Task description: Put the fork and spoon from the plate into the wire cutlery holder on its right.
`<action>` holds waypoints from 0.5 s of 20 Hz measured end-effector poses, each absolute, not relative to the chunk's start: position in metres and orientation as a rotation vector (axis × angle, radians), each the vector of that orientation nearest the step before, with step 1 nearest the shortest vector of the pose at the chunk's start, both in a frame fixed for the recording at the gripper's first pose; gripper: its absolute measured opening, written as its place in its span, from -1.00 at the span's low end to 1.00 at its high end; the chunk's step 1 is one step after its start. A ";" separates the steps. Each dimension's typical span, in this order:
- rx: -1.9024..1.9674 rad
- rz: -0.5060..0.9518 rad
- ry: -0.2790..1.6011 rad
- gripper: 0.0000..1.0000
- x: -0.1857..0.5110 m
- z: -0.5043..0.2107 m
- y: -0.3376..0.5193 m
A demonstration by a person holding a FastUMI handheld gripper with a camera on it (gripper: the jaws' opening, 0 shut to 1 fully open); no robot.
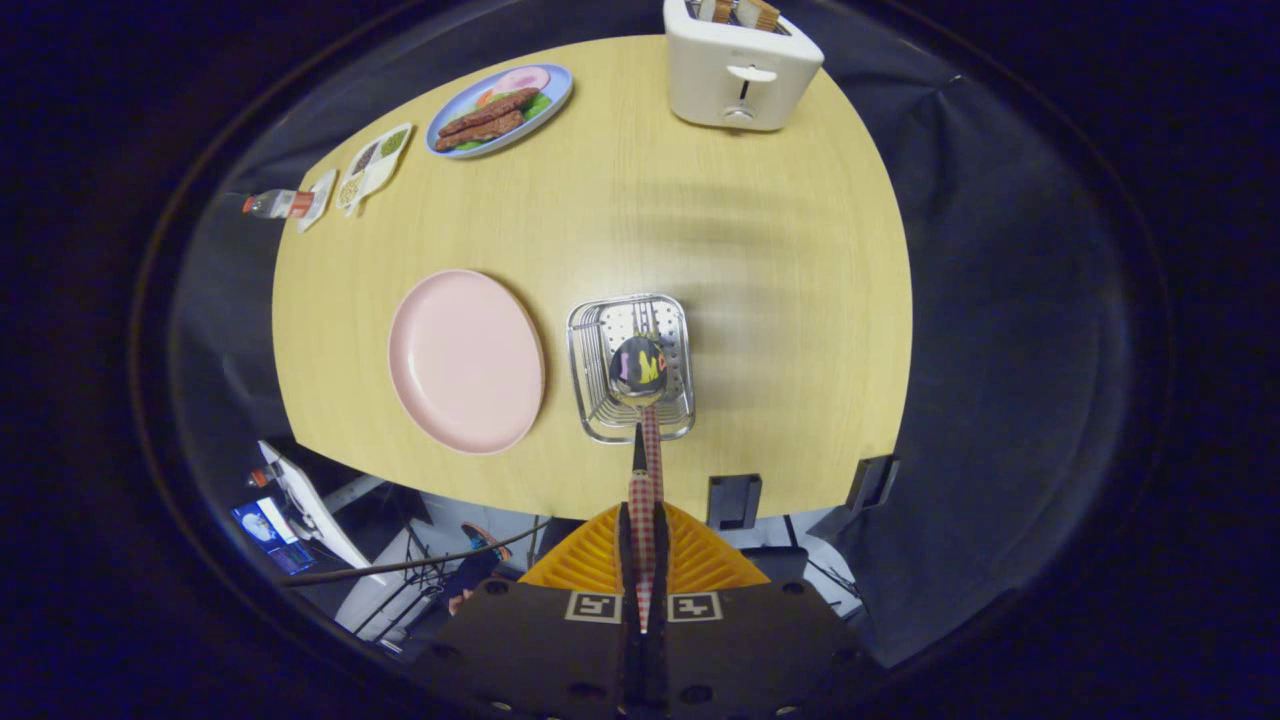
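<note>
The gripper has two orange fingers with ribbed, ridged faces that widen toward the base like a fan. Behind them sits a flat, dark grey-brown body with rounded corners. Two square black-and-white coded markers are fixed side by side on its front edge. Small dark round screw holes dot the body's top face, near its corners and rear

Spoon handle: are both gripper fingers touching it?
Touching. In the gripper view both orange fingers of the gripper press the spoon's checked handle from either side, no gap; its bowl hangs over the wire holder.
</note>
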State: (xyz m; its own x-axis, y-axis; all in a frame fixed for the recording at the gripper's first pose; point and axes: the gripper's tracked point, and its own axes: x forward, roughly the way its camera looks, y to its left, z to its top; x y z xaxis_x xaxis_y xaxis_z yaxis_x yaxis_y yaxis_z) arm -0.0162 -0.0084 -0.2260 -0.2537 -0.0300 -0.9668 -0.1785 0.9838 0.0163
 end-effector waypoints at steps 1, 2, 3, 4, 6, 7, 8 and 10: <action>-0.151 0.142 1.833 -0.97 -0.015 -0.227 -0.007; -0.143 0.144 1.844 -0.96 -0.015 -0.229 -0.005; -0.138 0.144 1.854 -0.96 -0.013 -0.231 -0.004; -0.133 0.141 1.860 -0.96 -0.011 -0.233 -0.003; -0.124 0.133 1.863 -0.90 -0.007 -0.237 -0.001; -0.122 0.138 1.862 -0.90 -0.005 -0.238 0.001; -0.122 0.141 1.861 -0.85 -0.004 -0.240 0.002; -0.107 0.131 1.858 -0.77 0.000 -0.241 0.005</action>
State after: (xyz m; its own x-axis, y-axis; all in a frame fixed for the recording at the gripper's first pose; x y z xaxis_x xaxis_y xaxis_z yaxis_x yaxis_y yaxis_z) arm 0.0000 0.0045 -0.2415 -0.2861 -0.0066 -0.9582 -0.1407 0.9894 0.0352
